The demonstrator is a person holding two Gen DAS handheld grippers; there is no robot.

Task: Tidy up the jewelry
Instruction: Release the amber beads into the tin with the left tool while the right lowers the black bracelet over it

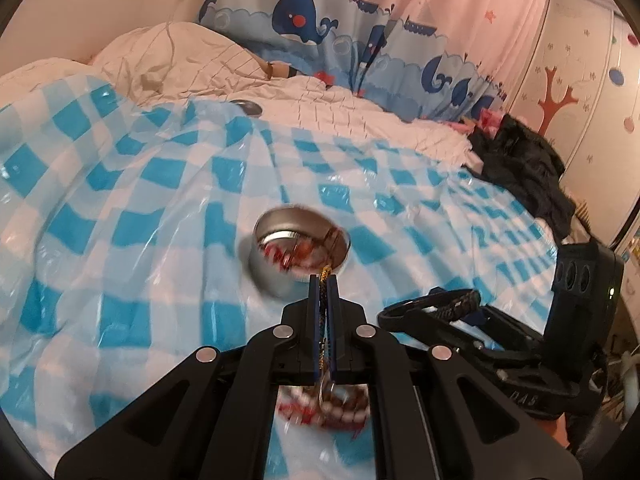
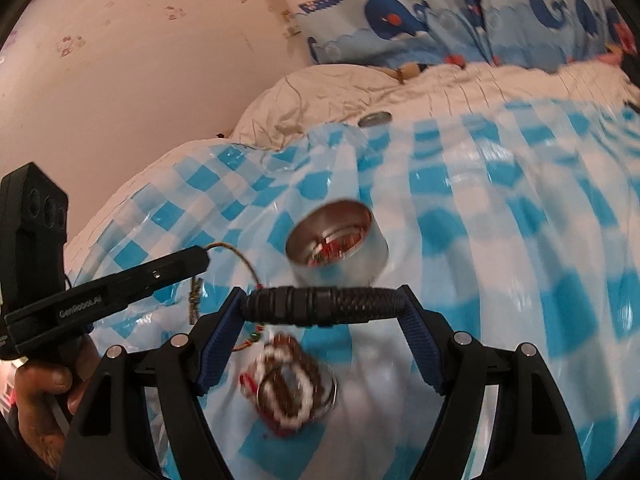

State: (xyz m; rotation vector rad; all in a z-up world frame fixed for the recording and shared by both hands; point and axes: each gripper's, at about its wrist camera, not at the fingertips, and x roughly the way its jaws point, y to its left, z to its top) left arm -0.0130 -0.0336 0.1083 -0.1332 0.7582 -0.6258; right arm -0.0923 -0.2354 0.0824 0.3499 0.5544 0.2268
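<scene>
Item 1, container: round metal tin (image 1: 298, 250), open, standing on a blue-and-white checked plastic sheet (image 1: 120, 200) spread over a bed. Contents: red and brown jewellery pieces, blurred, lying on the bottom; individual pieces cannot be told apart. In the right wrist view the same tin (image 2: 340, 244) sits just beyond the gripper's fingers.

Item 2, lid: a flat round metal disc (image 1: 248, 107) lies well apart from the tin, at the far edge of the checked sheet, against the cream duvet (image 1: 360, 112).

Item 3, loose pile: beaded bracelets in brown, white and red with a metal ring (image 2: 292, 384), on the sheet near the tin, outside it.

Item 4, left gripper (image 1: 325, 280): jaws together, pinching a thin braided multicolour cord (image 1: 326, 272). The right wrist view shows the cord (image 2: 244, 264) hanging in a loop from the fingertips above the sheet, left of the tin. A hand (image 2: 44, 392) holds the gripper's handle.

Item 5, right gripper (image 2: 324, 308): jaws wide, clamped across a thick black braided bracelet (image 2: 324, 304), which spans from one blue pad to the other, raised above the sheet and in front of the tin.

Background: whale-print curtain (image 1: 320, 20), dark clothing (image 1: 528, 168) at the right of the bed.
</scene>
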